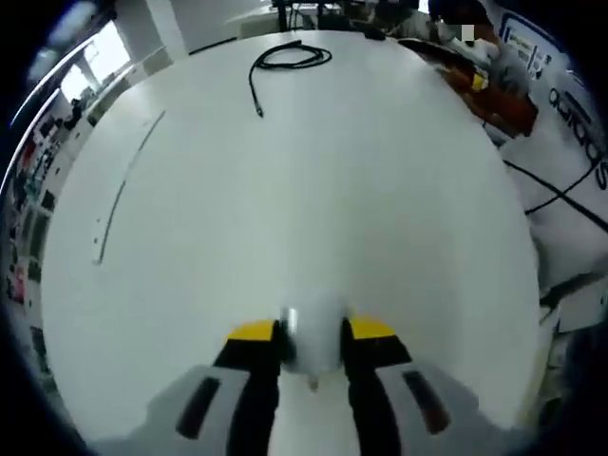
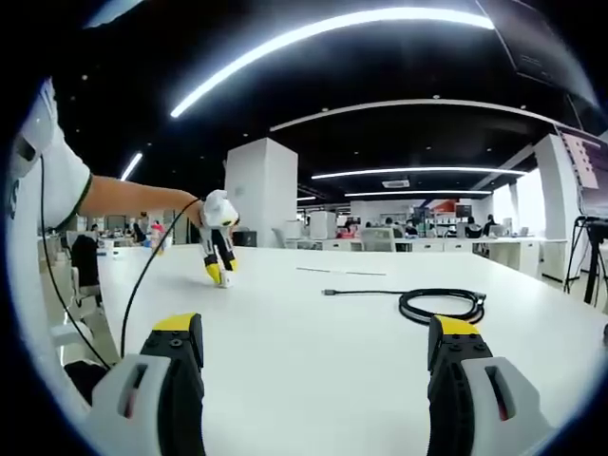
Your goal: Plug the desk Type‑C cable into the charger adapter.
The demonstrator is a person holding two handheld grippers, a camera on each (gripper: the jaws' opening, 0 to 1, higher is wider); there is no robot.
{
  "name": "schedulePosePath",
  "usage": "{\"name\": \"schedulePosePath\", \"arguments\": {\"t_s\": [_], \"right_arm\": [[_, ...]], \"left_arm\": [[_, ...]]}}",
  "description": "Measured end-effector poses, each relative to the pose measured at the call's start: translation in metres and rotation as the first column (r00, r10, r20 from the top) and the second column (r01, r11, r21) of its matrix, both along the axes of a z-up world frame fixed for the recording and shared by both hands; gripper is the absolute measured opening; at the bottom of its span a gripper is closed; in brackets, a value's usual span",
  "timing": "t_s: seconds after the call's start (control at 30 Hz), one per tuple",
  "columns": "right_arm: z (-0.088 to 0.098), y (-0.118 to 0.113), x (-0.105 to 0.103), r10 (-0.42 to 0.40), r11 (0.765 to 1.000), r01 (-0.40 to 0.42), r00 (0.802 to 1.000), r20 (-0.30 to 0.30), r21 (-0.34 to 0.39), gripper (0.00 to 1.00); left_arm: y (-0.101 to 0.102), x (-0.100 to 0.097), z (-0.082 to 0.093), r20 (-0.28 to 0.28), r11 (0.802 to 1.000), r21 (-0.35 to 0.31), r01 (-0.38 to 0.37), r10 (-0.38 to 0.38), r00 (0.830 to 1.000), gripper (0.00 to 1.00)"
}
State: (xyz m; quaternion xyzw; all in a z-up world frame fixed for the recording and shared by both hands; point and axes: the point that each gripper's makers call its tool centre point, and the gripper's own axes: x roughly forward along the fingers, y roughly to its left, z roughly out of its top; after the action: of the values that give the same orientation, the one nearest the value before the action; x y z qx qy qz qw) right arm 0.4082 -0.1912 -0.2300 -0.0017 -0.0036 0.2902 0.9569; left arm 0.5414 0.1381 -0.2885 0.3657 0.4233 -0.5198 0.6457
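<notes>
A white charger adapter (image 1: pixel 313 344) sits blurred between my left gripper's (image 1: pixel 313 332) yellow-tipped jaws, which are shut on it just above the white table (image 1: pixel 313 190). The black Type-C cable (image 1: pixel 293 55) lies coiled at the table's far side, its free plug end (image 1: pixel 258 112) pointing toward me. In the right gripper view the same cable coil (image 2: pixel 443 304) lies ahead on the right, its plug (image 2: pixel 328 293) stretched leftward. My right gripper (image 2: pixel 316 344) stands open and wide apart, holding nothing. The left gripper (image 2: pixel 218 252) shows at the left, tip down on the table.
A person's arm (image 2: pixel 123 199) reaches in from the left, with a thin black lead (image 2: pixel 142 285) hanging from it. A thin groove (image 1: pixel 123 190) runs along the table's left part. Orange items (image 1: pixel 480 81) and black cords (image 1: pixel 556 195) lie at the right edge. Office desks stand behind.
</notes>
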Motion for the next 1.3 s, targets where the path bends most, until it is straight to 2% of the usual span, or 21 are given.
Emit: {"name": "schedulePosePath", "arguments": {"t_s": [0.1,0.57,0.63,0.87,0.93,1.1,1.3], "right_arm": [[0.0,0.001,0.0,0.002,1.0,-0.002,1.0,0.001,0.0,1.0],[0.001,0.005,0.0,0.014,1.0,-0.014,1.0,-0.001,0.004,1.0],[0.001,0.005,0.0,0.013,1.0,-0.013,1.0,-0.002,0.005,1.0],[0.002,0.005,-0.001,0.015,1.0,-0.015,1.0,-0.001,0.008,1.0],[0.0,0.006,0.0,0.017,1.0,-0.017,1.0,-0.007,0.009,1.0],[0.0,0.006,-0.001,0.017,1.0,-0.017,1.0,-0.005,0.008,1.0],[-0.001,0.005,-0.001,0.014,1.0,-0.014,1.0,-0.008,0.006,1.0]], "left_arm": [[0.005,0.007,-0.001,-0.02,1.0,0.017,0.001,-0.001,1.0,0.25],[-0.004,-0.007,-0.007,-0.074,0.999,0.032,-0.01,0.012,0.997,0.25],[-0.004,-0.005,-0.006,-0.074,1.0,0.028,-0.013,0.015,0.997,0.25],[-0.013,-0.019,-0.006,-0.064,1.0,0.021,-0.014,0.015,0.998,0.25],[-0.008,-0.009,-0.005,-0.053,1.0,0.004,-0.014,0.015,0.999,0.25],[-0.006,-0.005,-0.005,-0.037,1.0,-0.006,-0.03,0.029,0.999,0.25],[-0.015,-0.019,-0.006,-0.015,0.997,-0.008,-0.079,0.078,0.997,0.25]]}}
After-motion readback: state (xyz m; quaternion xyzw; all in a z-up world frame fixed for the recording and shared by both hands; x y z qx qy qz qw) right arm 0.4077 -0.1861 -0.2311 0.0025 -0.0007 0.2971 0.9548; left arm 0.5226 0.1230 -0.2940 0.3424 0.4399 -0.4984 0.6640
